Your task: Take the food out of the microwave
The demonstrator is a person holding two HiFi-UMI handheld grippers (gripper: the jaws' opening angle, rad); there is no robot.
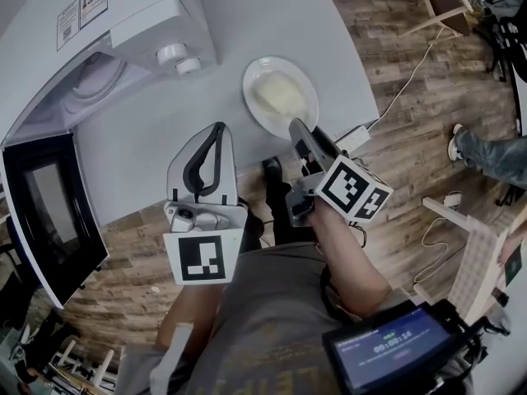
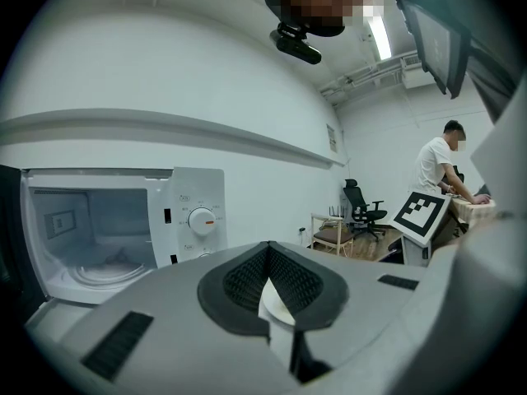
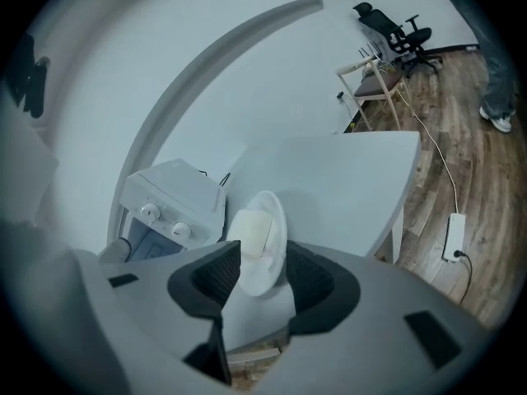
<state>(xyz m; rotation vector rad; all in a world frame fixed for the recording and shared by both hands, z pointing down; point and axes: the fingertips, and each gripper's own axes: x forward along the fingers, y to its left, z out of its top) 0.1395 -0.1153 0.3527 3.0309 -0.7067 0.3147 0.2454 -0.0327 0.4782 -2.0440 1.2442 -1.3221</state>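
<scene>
A white plate (image 1: 257, 115) bearing a pale block of food (image 1: 278, 94) rests on the grey table (image 1: 165, 146), to the right of the white microwave (image 1: 140, 15). The microwave's door (image 1: 53, 212) hangs open and its cavity (image 2: 90, 237) holds only the turntable. My right gripper (image 1: 295, 126) is at the plate's near rim. In the right gripper view the right gripper (image 3: 262, 262) stands open, with the plate (image 3: 276, 220) and food (image 3: 251, 233) between its pads, which stand apart from them. My left gripper (image 1: 217, 128) hovers shut over the table left of the plate; the left gripper (image 2: 268, 249) holds nothing.
The table's curved edge runs just behind the grippers, above a wood floor. A power strip (image 1: 354, 138) and cable lie there. A person's foot (image 1: 457, 142) and a wooden chair (image 1: 473, 253) are at the right. Another person (image 2: 436, 167) stands far off beside an office chair (image 2: 362, 208).
</scene>
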